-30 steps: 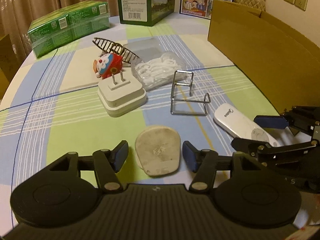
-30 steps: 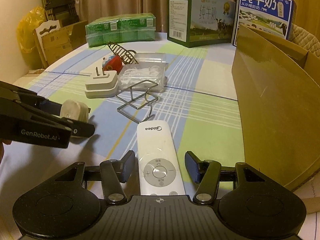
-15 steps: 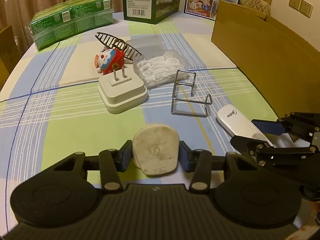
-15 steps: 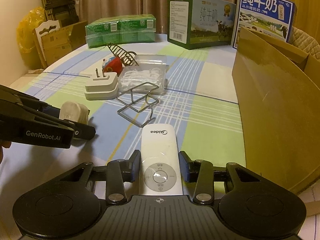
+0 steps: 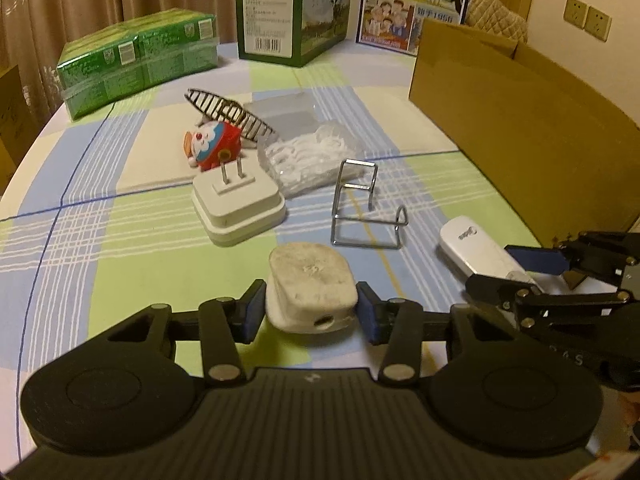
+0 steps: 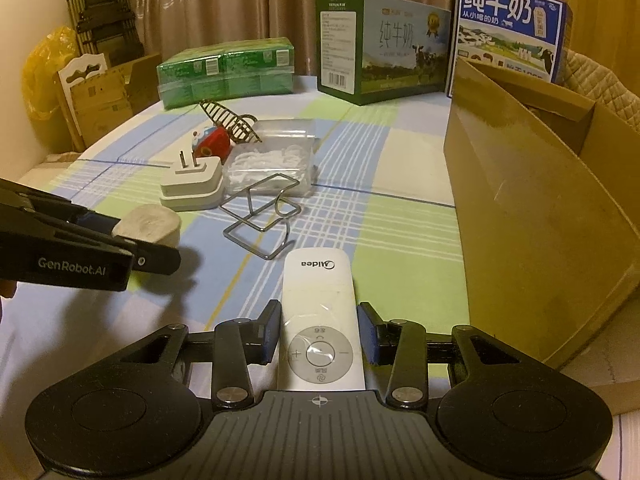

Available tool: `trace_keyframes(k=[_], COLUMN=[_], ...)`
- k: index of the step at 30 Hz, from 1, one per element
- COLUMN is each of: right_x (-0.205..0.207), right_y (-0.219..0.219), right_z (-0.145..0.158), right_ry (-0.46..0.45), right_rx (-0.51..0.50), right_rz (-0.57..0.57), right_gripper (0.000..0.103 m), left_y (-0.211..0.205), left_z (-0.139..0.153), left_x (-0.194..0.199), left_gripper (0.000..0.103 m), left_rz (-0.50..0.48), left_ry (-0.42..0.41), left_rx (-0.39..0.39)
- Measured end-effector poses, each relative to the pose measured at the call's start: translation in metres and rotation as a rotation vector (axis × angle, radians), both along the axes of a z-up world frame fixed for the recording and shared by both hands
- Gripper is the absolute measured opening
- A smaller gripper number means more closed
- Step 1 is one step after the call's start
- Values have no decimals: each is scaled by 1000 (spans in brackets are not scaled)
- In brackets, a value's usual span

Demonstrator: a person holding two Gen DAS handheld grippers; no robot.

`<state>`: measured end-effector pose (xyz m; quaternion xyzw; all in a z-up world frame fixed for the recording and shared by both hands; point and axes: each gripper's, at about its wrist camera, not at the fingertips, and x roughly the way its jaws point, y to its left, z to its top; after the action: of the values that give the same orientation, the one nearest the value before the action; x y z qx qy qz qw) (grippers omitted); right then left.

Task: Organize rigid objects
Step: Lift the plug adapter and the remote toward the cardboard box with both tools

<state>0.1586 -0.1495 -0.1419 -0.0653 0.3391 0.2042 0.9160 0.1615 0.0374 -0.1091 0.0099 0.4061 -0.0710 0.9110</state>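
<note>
My left gripper is shut on a worn white plug block, its blue pads pressing both sides, the block's near end tipped up off the checked tablecloth. In the right wrist view the same gripper and block show at the left. My right gripper is shut on a white remote control, pads on its long edges beside the round button pad. The remote points toward the table's middle, seen with the right gripper at the right of the left wrist view.
Beyond lie a white charger with prongs up, a wire stand, a red toy, a clear box of white picks and a wire rack. An open cardboard box stands at the right. Green packs and milk cartons line the back.
Both grippers' jaws closed from wide apart: the left onto the white plug block, the right onto the remote. The block's near end has tipped up.
</note>
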Motion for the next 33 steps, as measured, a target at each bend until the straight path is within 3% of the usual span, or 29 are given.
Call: trace_keyframes(k=[11, 28, 33], right_x=[2, 3, 5], right_y=[1, 3, 4], right_z=[-8, -10, -11], right_ry=[25, 13, 9], right_rx=[-5, -18, -22], right_rz=[2, 9, 9], right_gripper=[38, 38, 38], left_y=[-3, 15, 13], left_z=[-9, -10, -9], left_x=[2, 4, 4], left_gripper=[44, 43, 42], left_rz=[39, 145, 128], left_ry=[17, 32, 25], left_rx=[52, -66, -39])
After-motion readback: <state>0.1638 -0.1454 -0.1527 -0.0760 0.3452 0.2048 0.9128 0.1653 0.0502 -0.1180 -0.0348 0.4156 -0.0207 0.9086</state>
